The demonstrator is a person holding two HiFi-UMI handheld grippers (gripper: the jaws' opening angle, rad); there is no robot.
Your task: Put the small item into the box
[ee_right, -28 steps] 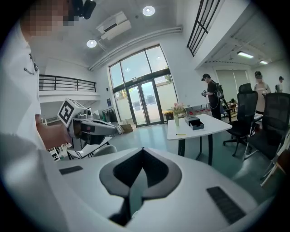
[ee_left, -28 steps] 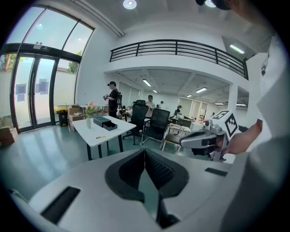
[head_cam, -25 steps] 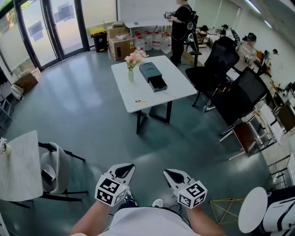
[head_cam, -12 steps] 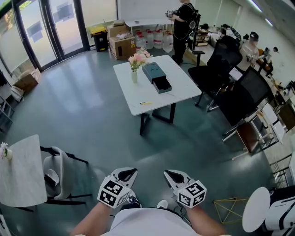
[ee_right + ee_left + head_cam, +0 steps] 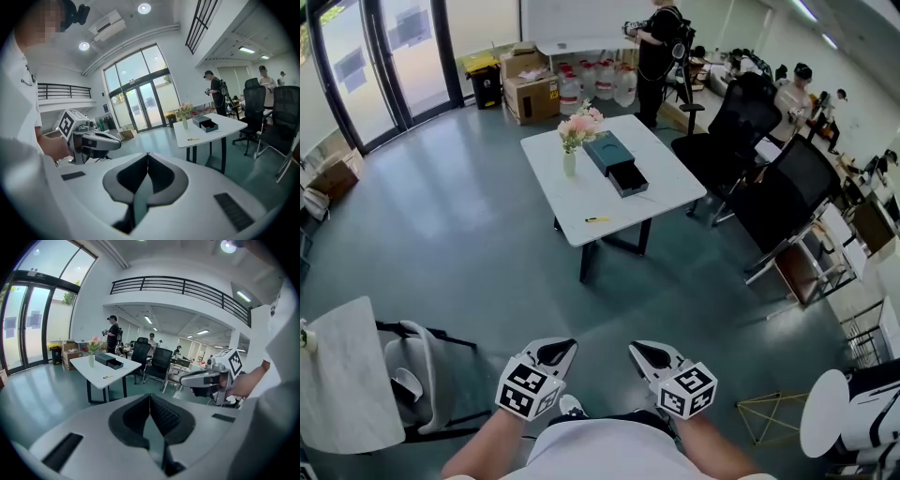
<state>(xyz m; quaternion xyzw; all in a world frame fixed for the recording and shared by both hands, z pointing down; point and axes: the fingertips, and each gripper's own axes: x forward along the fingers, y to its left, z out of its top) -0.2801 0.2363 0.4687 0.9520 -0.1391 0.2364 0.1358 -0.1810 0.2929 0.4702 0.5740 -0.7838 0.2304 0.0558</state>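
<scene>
Far ahead stands a white table (image 5: 661, 187). On it are a dark teal box (image 5: 616, 164) with its drawer pulled out, a small yellow item (image 5: 597, 219) near the front edge, and a vase of flowers (image 5: 570, 157). My left gripper (image 5: 562, 347) and right gripper (image 5: 639, 351) hang side by side close to my body, high over the floor and far from the table. Both are shut with nothing between the jaws. The left gripper view shows the box (image 5: 108, 361) and the item (image 5: 108, 377) in the distance. The right gripper view shows the same box (image 5: 205, 123) and item (image 5: 193, 138).
Black office chairs (image 5: 741, 141) crowd the table's right side. A person (image 5: 656, 42) stands behind the table near cardboard boxes (image 5: 530, 89). A grey chair (image 5: 408, 375) and a white tabletop (image 5: 342, 384) sit at my near left. Open grey floor lies between me and the table.
The head view has shifted a little, so the table sits slightly lower and more to the left in it. Both grippers stay shut and level in front of my body.
</scene>
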